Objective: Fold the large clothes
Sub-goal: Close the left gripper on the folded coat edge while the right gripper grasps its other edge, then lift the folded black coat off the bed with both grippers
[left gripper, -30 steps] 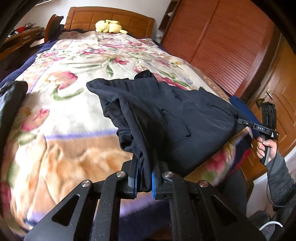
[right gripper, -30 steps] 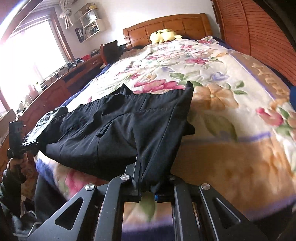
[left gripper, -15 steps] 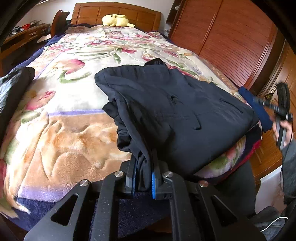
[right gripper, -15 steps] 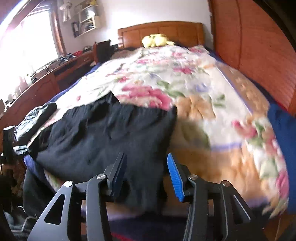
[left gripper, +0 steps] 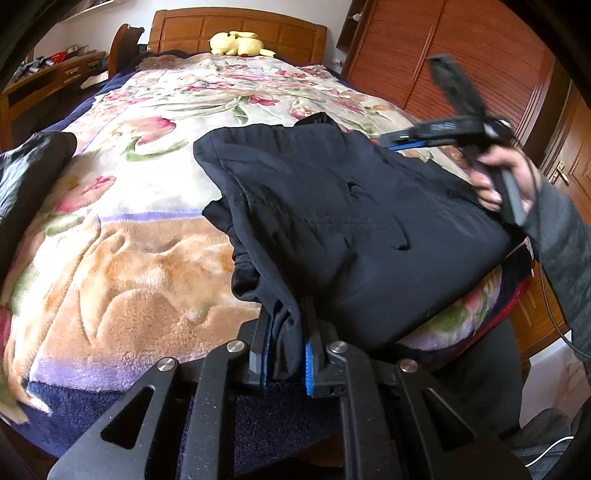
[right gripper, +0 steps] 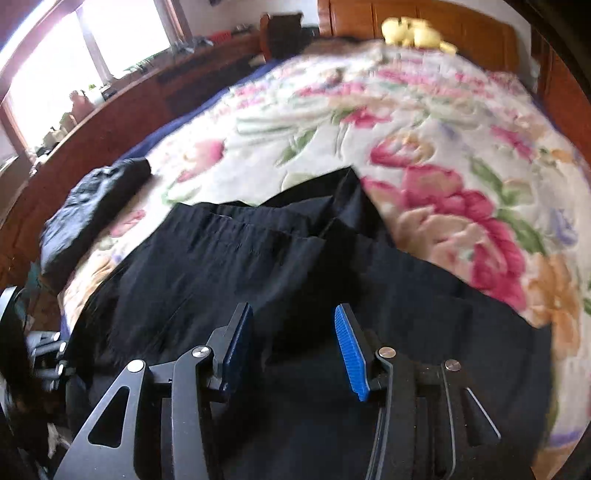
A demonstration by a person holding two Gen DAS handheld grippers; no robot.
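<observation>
So the dark navy garment (left gripper: pixel 343 221) is lying folded over at the near end of the bed (left gripper: pixel 122 258), on top of the floral blanket (left gripper: pixel 155 147), with its near edge bunched up and hanging just past the mattress edge. The left gripper (left gripper: pixel 286 354) is clamped tight on that bunched near-left corner, fabric squeezed between the blue pads. The right gripper (right gripper: pixel 293 347) has its jaws roughly half apart with nothing between them, hovering over the garment; cloth shows below but the pads aren't touching it. From the left view you can see the person's hand (left gripper: pixel 506 181) in a grey sleeve holding it over the right side of the garment. Another dark bundle (right gripper: pixel 92 206) sits on the bed's left edge, and a yellow plush toy (left gripper: pixel 238 42) is way up by the wooden headboard (left gripper: pixel 236 26).
</observation>
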